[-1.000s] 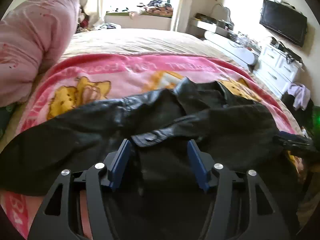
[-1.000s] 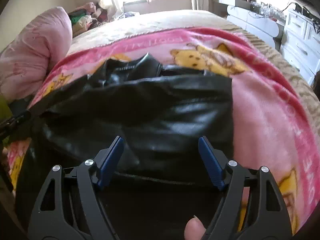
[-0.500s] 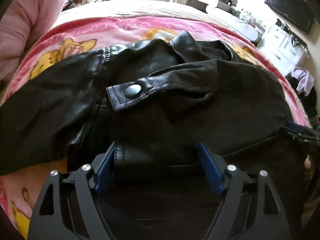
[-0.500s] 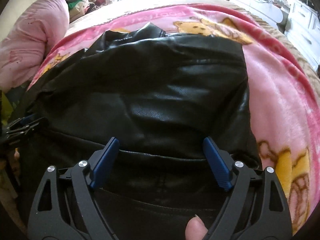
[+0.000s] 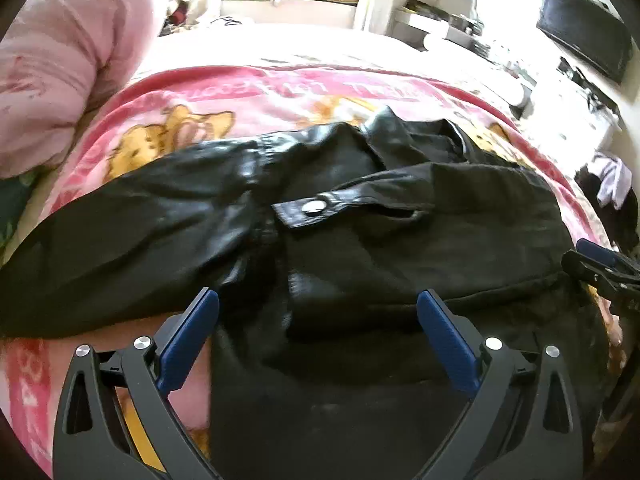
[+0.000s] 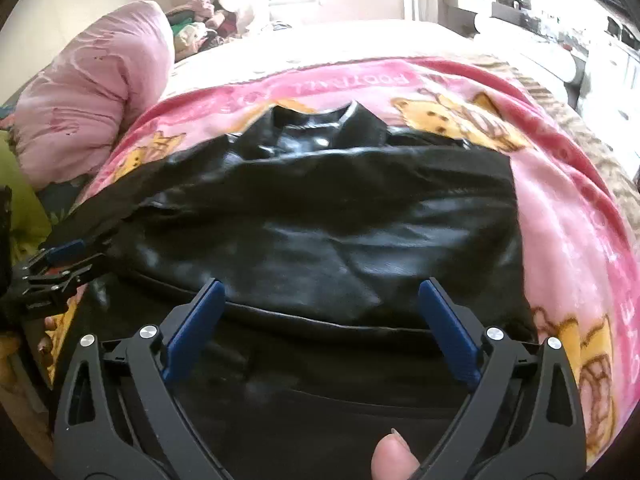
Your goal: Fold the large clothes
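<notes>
The black leather jacket (image 5: 360,240) lies spread across the pink cartoon blanket (image 5: 248,92) on the bed, its collar toward the far side, one sleeve stretched out to the left, and a snap-button cuff (image 5: 316,208) folded in over the body. The left gripper (image 5: 318,320) hovers low over the jacket's near part with its blue fingers (image 5: 188,340) spreading wider and nothing pinched between them; the right gripper (image 6: 320,312) does likewise above the near hem fold, fingers (image 6: 450,332) opening and clear of the leather, a thumb tip (image 6: 394,460) showing at the frame's lower edge. Judging from this, a fold has just been laid and let go. The risk is that stiff, springy leather lifts back open once unweighted, or that the folded-in sleeve slides off the slick surface. The outstretched left sleeve is not yet folded in; pulling it across could drag the whole jacket along the plush blanket and skew the fold. A shallow pinch on thick seams may also slip
</notes>
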Motion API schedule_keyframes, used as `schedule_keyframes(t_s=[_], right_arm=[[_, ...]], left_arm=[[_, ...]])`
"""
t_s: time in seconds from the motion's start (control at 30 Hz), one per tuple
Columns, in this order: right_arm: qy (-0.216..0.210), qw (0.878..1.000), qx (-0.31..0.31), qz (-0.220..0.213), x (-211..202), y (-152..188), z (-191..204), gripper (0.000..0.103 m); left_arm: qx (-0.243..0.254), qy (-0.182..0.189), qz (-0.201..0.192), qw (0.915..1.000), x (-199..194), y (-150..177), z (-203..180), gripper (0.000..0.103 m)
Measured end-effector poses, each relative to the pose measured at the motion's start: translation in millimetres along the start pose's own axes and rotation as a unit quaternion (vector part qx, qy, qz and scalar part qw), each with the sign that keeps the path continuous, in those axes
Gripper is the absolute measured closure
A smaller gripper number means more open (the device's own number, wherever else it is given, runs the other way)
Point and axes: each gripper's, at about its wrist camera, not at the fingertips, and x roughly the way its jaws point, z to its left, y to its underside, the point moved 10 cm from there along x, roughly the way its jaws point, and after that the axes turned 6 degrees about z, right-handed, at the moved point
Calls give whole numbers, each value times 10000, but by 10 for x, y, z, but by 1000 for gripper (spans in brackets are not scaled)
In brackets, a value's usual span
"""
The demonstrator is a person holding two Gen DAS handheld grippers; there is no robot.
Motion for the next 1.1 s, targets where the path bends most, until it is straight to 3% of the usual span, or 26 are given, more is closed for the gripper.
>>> schedule_keyframes(t_s=[0.5,1.1], right_arm=[[-474,9957,-741,-290,-111,-312,1239,11],[-1079,9846,-1370,-119,154,-304,2705,11]], left_arm=[[-985,-266,-317,9943,-485,137,1039,4],[-2097,-569,-484,9749,-760,464,2306,4]])
